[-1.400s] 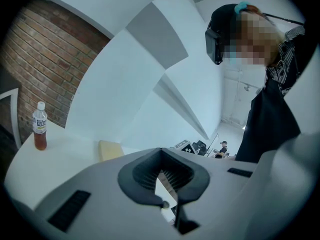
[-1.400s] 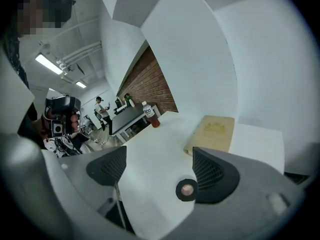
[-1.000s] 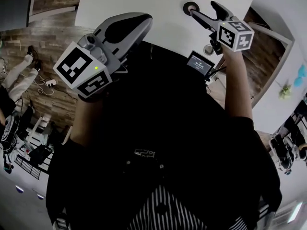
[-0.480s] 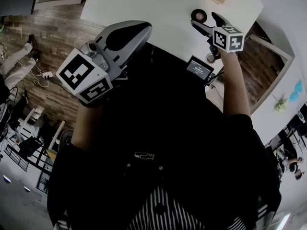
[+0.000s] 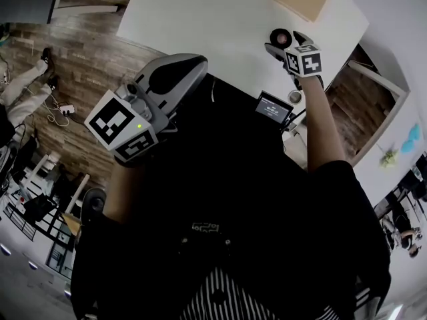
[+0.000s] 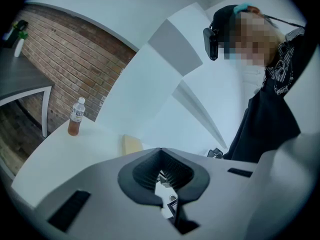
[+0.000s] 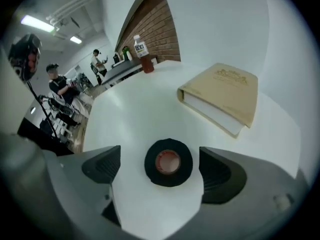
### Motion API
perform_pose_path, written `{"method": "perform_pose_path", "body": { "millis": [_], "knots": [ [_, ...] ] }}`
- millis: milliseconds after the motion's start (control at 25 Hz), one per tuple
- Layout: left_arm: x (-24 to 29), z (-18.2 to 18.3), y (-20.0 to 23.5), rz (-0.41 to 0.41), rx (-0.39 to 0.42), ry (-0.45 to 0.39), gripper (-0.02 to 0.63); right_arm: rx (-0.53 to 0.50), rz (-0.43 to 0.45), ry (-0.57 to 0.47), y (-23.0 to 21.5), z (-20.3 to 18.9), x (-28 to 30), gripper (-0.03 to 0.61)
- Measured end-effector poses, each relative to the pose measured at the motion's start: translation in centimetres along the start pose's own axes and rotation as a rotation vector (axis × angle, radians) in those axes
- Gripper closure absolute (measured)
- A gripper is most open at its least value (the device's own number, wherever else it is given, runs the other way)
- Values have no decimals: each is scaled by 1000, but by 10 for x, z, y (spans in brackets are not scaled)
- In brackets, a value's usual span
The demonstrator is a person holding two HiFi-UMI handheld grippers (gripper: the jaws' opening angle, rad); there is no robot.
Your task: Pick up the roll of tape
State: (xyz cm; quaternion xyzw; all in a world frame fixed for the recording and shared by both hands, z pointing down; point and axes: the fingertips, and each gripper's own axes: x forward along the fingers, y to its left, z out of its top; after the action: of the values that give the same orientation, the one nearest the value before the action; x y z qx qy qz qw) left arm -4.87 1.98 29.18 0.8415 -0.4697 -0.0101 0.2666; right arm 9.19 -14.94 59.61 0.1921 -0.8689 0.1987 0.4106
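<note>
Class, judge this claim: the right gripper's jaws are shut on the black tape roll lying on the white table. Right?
No: in the right gripper view the right gripper has just been opening; its jaws stand apart, the tape roll between them untouched.

Print on the bottle (image 7: 142, 50) and book (image 7: 227, 91) is too blurred to read.

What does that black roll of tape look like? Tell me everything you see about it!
The roll of tape is a black ring with a reddish core, smooth like electrical tape. It lies flat on the white table, near a tan book but apart from it. The jaws of the right gripper, which have just been opening, stand wide on either side of it and do not touch it.
</note>
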Motion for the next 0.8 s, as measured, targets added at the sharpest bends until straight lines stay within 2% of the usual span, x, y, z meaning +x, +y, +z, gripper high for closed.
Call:
{"method": "perform_pose_path", "body": {
  "millis": [240, 280, 320, 400, 560, 680, 800],
  "knots": [
    [-5, 7, 4, 19, 16, -9, 609, -16, -51, 73, -14, -11, 13, 107],
    [-6, 7, 6, 24, 15, -8, 609, -48, -74, 97, -15, -13, 14, 147],
    [-8, 5, 8, 29, 13, -4, 609, -81, -100, 116, -18, -15, 15, 228],
    [-11, 0, 12, 34, 8, 7, 609, -109, -120, 131, -20, -17, 16, 237],
    [-9, -15, 23, 36, -10, 20, 609, -102, -104, 127, -23, -18, 27, 242],
    [-9, -16, 19, 25, -11, 22, 609, -58, -95, 112, -25, -21, 29, 244],
    [-10, -8, 19, 12, 13, 24, 609, -22, -74, 63, -15, -1, 28, 244]
  ]
}}
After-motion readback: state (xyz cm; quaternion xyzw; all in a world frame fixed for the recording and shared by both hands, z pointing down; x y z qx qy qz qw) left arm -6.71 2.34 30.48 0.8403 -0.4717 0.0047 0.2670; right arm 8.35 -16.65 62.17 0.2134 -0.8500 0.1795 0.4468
